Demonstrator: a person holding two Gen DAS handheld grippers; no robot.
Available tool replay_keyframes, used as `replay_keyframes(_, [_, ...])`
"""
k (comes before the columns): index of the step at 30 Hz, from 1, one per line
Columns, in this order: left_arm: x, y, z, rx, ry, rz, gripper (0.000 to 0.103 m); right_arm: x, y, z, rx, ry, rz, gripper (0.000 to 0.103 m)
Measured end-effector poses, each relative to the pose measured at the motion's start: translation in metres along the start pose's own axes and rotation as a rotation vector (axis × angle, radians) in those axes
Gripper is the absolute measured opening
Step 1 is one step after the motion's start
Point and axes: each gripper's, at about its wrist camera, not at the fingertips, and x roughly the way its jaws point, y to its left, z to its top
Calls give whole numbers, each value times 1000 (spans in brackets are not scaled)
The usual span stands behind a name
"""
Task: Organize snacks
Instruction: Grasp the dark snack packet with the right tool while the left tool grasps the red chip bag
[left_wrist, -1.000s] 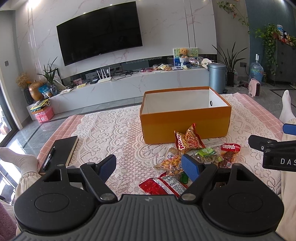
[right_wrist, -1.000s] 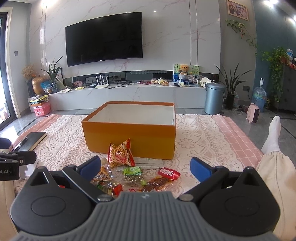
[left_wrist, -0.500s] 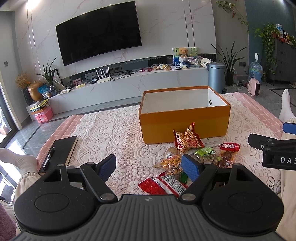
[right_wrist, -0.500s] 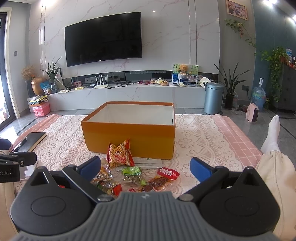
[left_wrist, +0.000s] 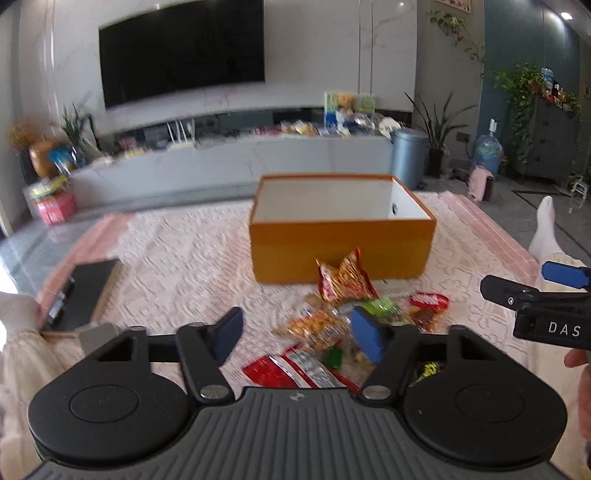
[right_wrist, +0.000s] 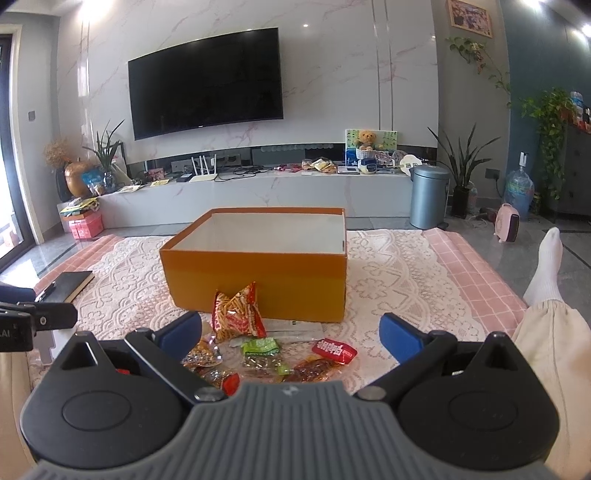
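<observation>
No snack is yet boxed: the orange box (right_wrist: 258, 273) is seen empty, the snack packets (right_wrist: 273, 354) heaped before it. The left gripper (left_wrist: 295, 332) has been narrowed, nothing held; the right gripper (right_wrist: 291, 332) is spread wide, empty.

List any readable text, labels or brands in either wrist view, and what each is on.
"DAS": white letters on the right gripper body, cut off by the edge of the left wrist view.
"AI": on the left gripper body, cut off by the edge of the right wrist view.
Snack packets, TV-shelf items: print too small or blurred.
</observation>
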Motion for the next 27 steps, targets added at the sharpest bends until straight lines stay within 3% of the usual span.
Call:
replay_keyframes(1, [5,2,0,-9,22,-20,59,3,-2,-1,4,6,2,93])
replay_keyframes(3, [13,5,-1,-34,57,-60,39,9,-5,-4,10,20,11,78])
replay_keyframes(5, [23,8,-1,-65,98,-85,39,17,-6,-9,12,53,30,75])
replay_keyframes(7, [33,10,0,-86,139,-81,47,24,-4,-13,9,76,44,73])
replay_keyframes(9, [46,11,-1,-86,191,-65,78,32,-3,-18,-1,100,54,73])
replay_keyframes(20, [111,19,-23,-152,409,14,81,87,-2,-48,31,293,132,76])
replay_keyframes(25, [135,26,-32,-210,468,6,81,109,12,-62,-54,352,161,76])
replay_keyframes(27, [142,26,-36,-233,474,2,88,115,13,-66,-72,367,173,76])
